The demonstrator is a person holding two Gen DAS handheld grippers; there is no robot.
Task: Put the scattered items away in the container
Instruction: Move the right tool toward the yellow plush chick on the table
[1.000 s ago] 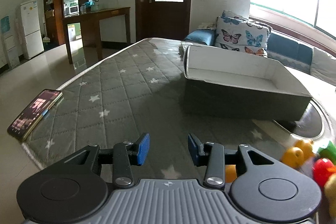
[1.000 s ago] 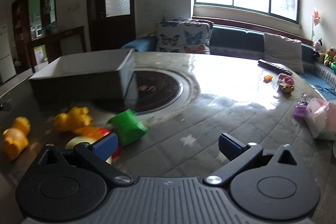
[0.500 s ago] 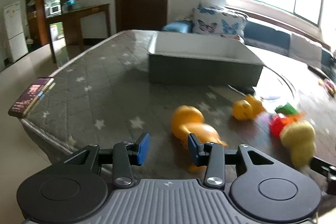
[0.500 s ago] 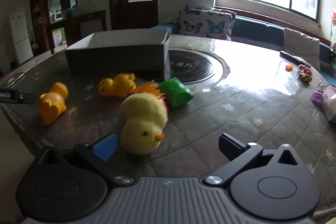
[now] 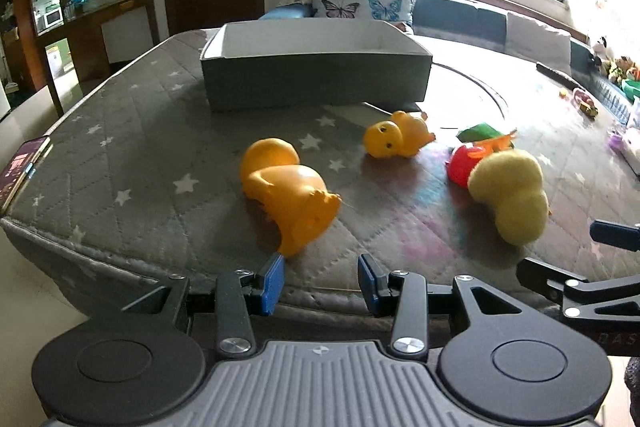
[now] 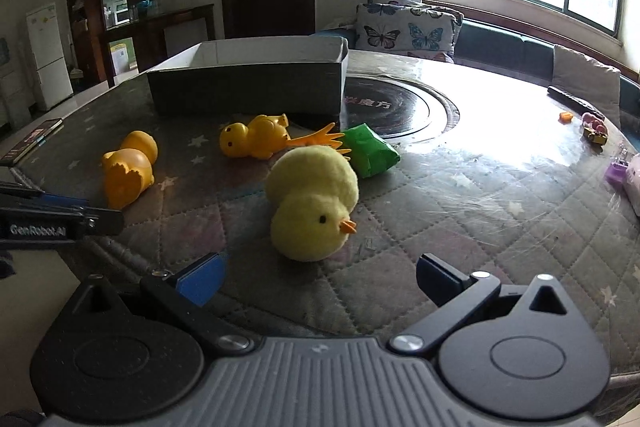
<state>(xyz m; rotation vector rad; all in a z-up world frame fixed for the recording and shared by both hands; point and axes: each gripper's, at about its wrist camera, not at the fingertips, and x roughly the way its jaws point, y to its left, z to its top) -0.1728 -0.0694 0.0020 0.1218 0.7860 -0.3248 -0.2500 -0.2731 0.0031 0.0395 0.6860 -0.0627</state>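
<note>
Left wrist view: the left gripper (image 5: 320, 277) gapes open with nothing between its blue pads. At its twelve o'clock a glossy orange plastic duck (image 5: 288, 193) lies tipped on the quilted star-print table cover (image 5: 132, 163), long axis running ten to four. The grey cardboard box (image 5: 316, 75) sits beyond, open-topped.

Right wrist view: the right gripper (image 6: 320, 277) is spread wide, empty. A fuzzy yellow plush chick (image 6: 314, 203) lies at twelve o'clock, beak toward four.

Count: 2 orange plastic duck toys, one (image 5: 290, 193) just ahead of the left fingers (image 5: 271, 279), one (image 5: 396, 139) further out. 1 fuzzy yellow chick (image 6: 314, 203) ahead of the right fingers (image 6: 202, 277). 1 green block (image 6: 370, 151), 1 red toy (image 5: 462, 163), 1 grey box (image 5: 316, 75) far ahead. 1 phone (image 5: 22, 167) off left.
</note>
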